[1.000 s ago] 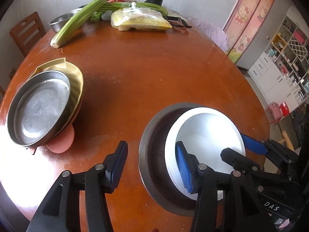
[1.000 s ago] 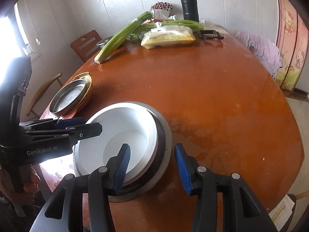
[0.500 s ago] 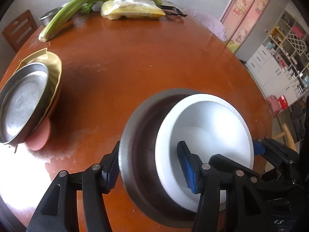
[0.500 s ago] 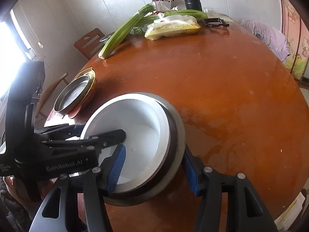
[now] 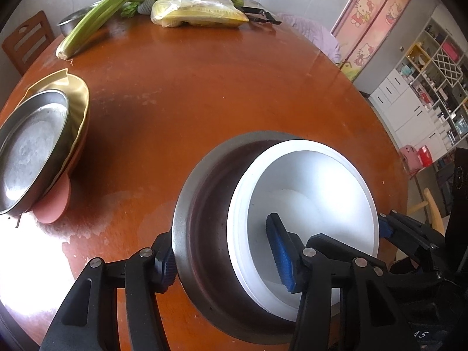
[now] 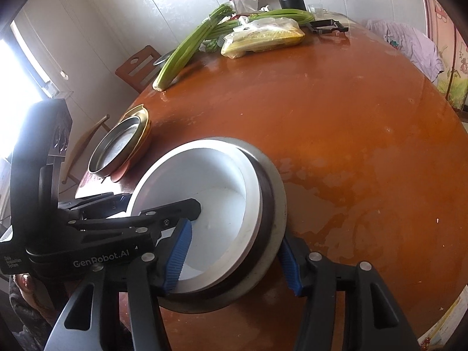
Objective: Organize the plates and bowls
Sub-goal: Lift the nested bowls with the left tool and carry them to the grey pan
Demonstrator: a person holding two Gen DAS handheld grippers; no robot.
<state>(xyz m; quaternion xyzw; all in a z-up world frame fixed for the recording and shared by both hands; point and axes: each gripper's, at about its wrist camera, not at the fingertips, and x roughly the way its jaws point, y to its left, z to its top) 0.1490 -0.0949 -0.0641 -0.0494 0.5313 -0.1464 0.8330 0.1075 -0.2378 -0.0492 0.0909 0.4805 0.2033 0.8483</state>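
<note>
Tongs on nested bowls
Your left tongs (image 5: 225, 260) and right tongs (image 6: 234, 254) both clenched the steel bowl (image 5: 204, 193) holding the white bowl (image 5: 316, 181).

Glossy wooden table (image 5: 204, 93); brushed metal bowl (image 5: 201, 204); smooth white bowl (image 5: 321, 187).

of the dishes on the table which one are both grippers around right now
The steel bowl with the white bowl nested inside. The other steel dish sits apart on its stack.

Both grippers angled down, side by side.
Left gripper (image 5: 225, 259) and right gripper (image 6: 234, 259) each hold their fingers partly spread, pointing steeply downward.
</note>
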